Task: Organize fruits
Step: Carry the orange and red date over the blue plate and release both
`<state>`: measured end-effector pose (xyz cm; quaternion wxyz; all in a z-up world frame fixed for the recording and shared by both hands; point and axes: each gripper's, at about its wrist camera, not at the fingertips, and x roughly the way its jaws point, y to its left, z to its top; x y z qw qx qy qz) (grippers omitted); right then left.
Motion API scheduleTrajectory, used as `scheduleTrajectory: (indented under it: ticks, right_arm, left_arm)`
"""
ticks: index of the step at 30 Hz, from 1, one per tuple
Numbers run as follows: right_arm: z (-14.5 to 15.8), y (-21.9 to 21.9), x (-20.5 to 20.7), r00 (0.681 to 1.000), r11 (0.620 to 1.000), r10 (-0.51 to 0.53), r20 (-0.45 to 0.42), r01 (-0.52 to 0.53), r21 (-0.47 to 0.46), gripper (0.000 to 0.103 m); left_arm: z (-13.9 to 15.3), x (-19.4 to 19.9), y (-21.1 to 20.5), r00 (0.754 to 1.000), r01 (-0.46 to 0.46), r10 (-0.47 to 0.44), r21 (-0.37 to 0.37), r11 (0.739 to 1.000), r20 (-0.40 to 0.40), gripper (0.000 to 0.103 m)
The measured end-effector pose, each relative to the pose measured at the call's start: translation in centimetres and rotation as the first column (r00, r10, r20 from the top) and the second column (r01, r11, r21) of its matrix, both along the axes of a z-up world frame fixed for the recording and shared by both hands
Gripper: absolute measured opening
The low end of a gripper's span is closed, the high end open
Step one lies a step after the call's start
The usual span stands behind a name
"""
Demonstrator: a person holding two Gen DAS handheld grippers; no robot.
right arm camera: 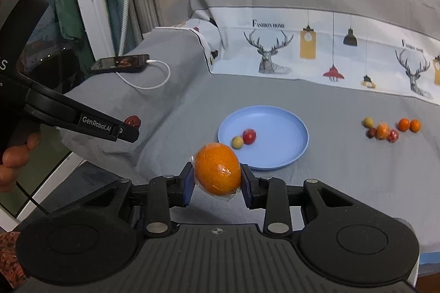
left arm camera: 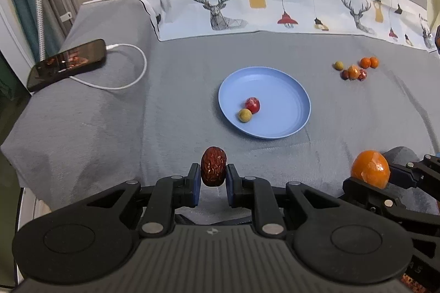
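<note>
My left gripper (left arm camera: 213, 176) is shut on a wrinkled dark red date (left arm camera: 213, 166), held above the grey cover short of the blue plate (left arm camera: 286, 89). A plastic-wrapped orange (right arm camera: 217, 169) is clamped in my right gripper (right arm camera: 217, 177), just before the plate (right arm camera: 280, 125). On the plate lie a red fruit (left arm camera: 252, 105) and a yellow-green fruit (left arm camera: 244, 115). Several small fruits (left arm camera: 354, 70) sit in a cluster on the cover to the plate's right. The right wrist view shows the left gripper (right arm camera: 132, 128) at the left, with the date (right arm camera: 132, 121) at its tip.
A phone (left arm camera: 67, 63) on a white charging cable (left arm camera: 132, 78) rests on a raised grey fold at the left. A printed deer-and-lamp sheet (left arm camera: 275, 1) runs behind the plate. A hand (right arm camera: 13, 158) grips the left tool. The bed's edge drops off at the left.
</note>
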<state>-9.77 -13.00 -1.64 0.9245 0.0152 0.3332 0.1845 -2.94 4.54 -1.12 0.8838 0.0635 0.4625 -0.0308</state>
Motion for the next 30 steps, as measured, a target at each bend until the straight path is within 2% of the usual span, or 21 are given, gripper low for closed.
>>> scheduleTrajectory:
  ticks: [7,13,24,30]
  right_arm:
    - [-1.6,-1.6,2.9,0.996,0.997,-0.082,-0.039,0.082,0.0,0.036]
    - [-3.4,-2.4,6.4,0.989,0.99,-0.137,-0.056,0.136,-0.029,0.036]
    - [-7.7,-2.9,13.0,0.986,0.981,-0.158,-0.06,0.151,-0.119,0.036]
    - [-10.4,-2.9,16.7,0.985,0.981,-0.151,-0.089,0.138,-0.139,0.036]
  left_arm:
    - [-1.9,3.5,-1.5,0.999,0.019,-0.019,-0.001,1.0,-0.045,0.021]
    - [-4.8,7.3,-3.1,0.994,0.051,-0.052,-0.008,0.999,-0.096,0.021]
    - [-9.7,14.1,-6.0,0.985,0.122,-0.129,-0.063,0.991,-0.119,0.021]
    - [-12.8,17.4,-7.5,0.975,0.148,-0.156,-0.057,0.987,-0.157,0.021]
